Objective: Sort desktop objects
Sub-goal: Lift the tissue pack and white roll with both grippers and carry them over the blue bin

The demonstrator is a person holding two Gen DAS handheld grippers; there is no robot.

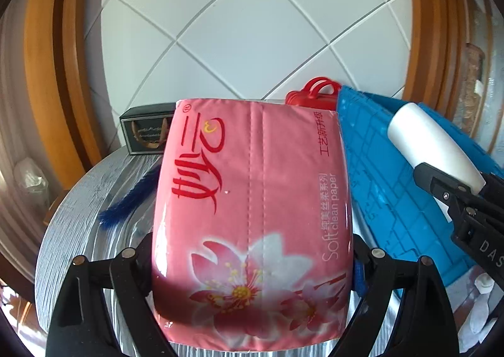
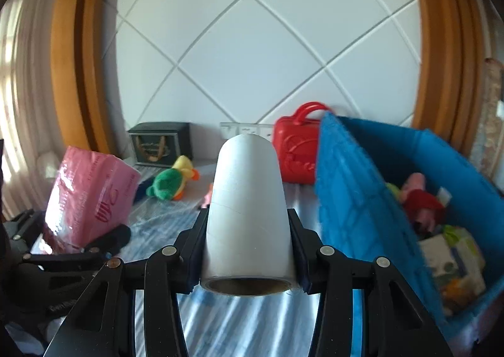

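Observation:
My left gripper (image 1: 252, 246) is shut on a pink tissue pack (image 1: 249, 218) with flower print, held lifted above the table; the same tissue pack (image 2: 91, 196) shows at the left of the right wrist view. My right gripper (image 2: 247, 237) is shut on a white paper roll (image 2: 247, 209), its cardboard core facing the camera; that paper roll (image 1: 431, 143) appears at the right of the left wrist view. A blue fabric bin (image 2: 356, 199) stands to the right, holding plush toys and packets. The blue fabric bin (image 1: 387, 174) lies just right of the tissue pack.
A green and yellow plush duck (image 2: 173, 180) lies on the striped table (image 2: 239, 319). A red toy case (image 2: 296, 152) and a black box (image 2: 160, 143) stand against the tiled wall. A dark blue fuzzy strip (image 1: 129, 199) lies on the table.

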